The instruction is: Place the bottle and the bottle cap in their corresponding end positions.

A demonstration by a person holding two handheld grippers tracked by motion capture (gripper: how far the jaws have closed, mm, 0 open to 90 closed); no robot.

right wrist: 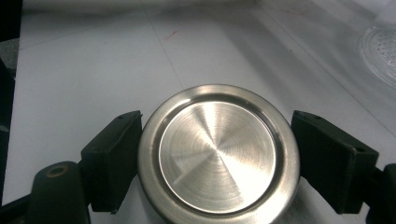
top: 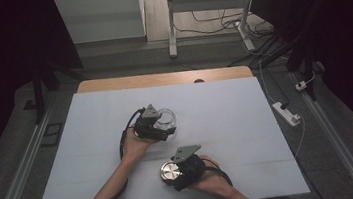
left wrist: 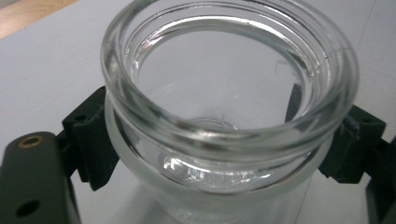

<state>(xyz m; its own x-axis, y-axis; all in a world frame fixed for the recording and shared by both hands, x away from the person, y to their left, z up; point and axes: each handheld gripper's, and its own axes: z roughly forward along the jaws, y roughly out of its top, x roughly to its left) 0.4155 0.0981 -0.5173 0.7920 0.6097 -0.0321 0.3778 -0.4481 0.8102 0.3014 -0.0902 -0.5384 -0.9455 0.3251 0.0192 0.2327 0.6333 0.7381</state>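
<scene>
Clear glass, a wide-mouthed jar [left wrist: 229,93] sits clamped in the left tongs [top: 161,127] near the white tabletop's [top: 225,104] middle. Nearer and right, the right tongs [top: 174,172] grip a brushed-steel lid [right wrist: 218,151].

Open mat [top: 226,109] around jar [top: 166,118], lid [top: 170,171]

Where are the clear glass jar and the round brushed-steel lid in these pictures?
clear glass jar [left wrist: 224,135], left gripper view, near rim of its open mouth.
round brushed-steel lid [right wrist: 217,151], right gripper view, centre of its flat top.
</scene>
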